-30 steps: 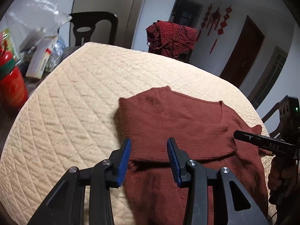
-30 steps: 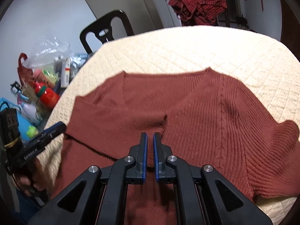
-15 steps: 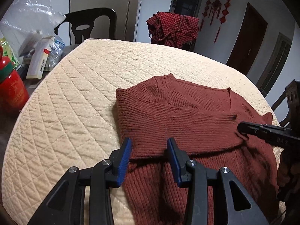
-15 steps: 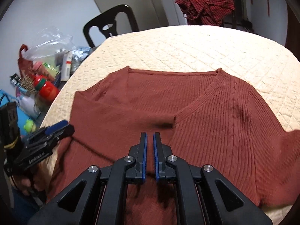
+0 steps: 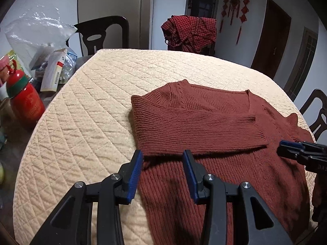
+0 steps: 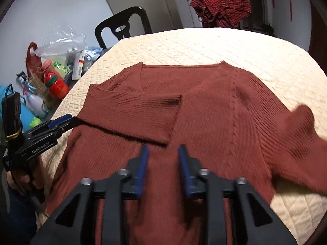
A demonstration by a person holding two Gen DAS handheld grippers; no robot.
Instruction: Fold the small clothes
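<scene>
My right hand-held gripper has just been opening, nothing between its pads; my left hand-held gripper also gapes empty. The sweater lies on the counter, left sleeve folded across. Advise taking the right sleeve by its cuff and laying it flat.

Cream quilted table cover spans the round table. Off its left edge: red bottle with green collar, white carton, crumpled clear plastic bag. Far side: black chair; red checked garment draped over another chair; red knot ornaments on wall.
</scene>
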